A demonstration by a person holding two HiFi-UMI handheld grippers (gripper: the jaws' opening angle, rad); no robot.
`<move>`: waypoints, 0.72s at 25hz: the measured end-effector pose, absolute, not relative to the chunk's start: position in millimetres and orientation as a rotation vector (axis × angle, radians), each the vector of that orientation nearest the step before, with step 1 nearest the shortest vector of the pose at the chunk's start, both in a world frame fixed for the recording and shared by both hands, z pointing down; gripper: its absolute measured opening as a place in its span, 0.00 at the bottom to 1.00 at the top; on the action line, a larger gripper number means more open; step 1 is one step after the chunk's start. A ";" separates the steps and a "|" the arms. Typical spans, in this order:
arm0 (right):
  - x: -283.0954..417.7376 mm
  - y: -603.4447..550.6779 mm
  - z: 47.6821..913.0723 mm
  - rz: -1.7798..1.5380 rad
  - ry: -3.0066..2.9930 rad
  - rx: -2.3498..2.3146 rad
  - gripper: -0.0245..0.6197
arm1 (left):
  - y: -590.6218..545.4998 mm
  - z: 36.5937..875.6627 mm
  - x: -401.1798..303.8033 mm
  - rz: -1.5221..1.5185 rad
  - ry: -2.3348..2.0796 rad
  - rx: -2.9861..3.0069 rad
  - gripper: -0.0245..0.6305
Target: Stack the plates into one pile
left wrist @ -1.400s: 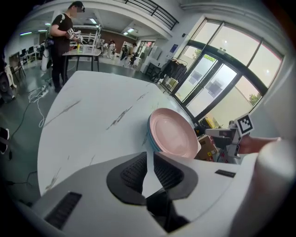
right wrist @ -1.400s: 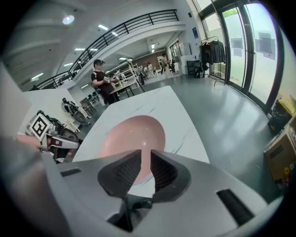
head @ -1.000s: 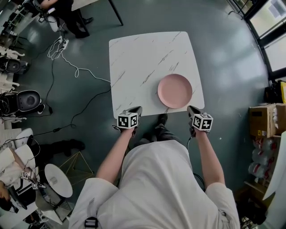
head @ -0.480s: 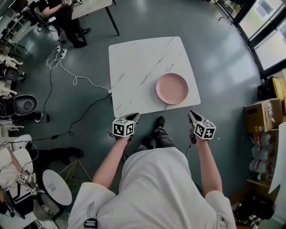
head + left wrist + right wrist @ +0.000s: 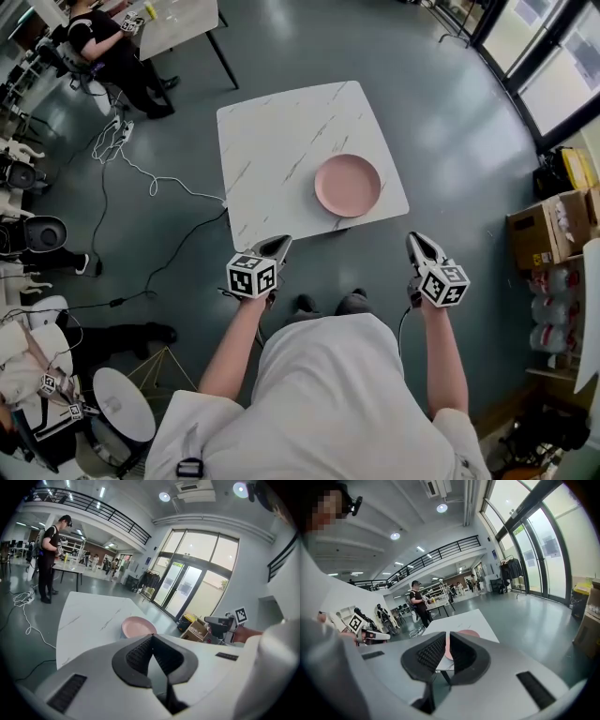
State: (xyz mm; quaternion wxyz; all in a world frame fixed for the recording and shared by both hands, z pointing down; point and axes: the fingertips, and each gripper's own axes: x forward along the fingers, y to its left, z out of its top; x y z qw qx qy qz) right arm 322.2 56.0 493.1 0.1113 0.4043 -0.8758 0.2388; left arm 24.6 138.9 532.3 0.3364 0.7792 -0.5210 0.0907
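One pink plate (image 5: 347,185) lies on the white marble table (image 5: 272,159), near its right front corner; it looks like a single pile. Both grippers hang in the air off the table's front edge, above the floor. My left gripper (image 5: 278,246) is shut and empty, its jaws meeting at the tip (image 5: 151,637), with the plate (image 5: 137,626) beyond it. My right gripper (image 5: 417,242) holds nothing; its jaws (image 5: 447,634) stand almost together with only a thin slit, through which the plate (image 5: 465,633) shows.
Cardboard boxes (image 5: 544,239) stand on the floor at the right. Cables (image 5: 159,155) trail over the floor left of the table. A person (image 5: 112,47) stands by another table at the far left. A round white stool (image 5: 122,394) is at the lower left.
Both grippers have risen and drawn back from the table's front edge toward the person. The plate has stayed in place on the table.
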 end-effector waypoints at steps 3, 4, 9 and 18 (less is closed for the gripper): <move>330.6 49.3 485.4 0.669 -2.602 1.173 0.10 | 138.5 519.4 36.6 0.211 -1.354 2.048 0.06; 333.0 47.9 482.3 0.657 -2.615 1.161 0.10 | 138.7 515.6 39.2 0.209 -1.366 2.054 0.06; 346.8 45.5 456.7 0.556 -2.687 1.072 0.09 | 142.9 498.6 49.4 0.176 -1.406 2.080 0.06; 365.3 32.3 441.7 0.531 -2.726 1.062 0.09 | 132.1 490.4 53.8 0.123 -1.439 2.060 0.06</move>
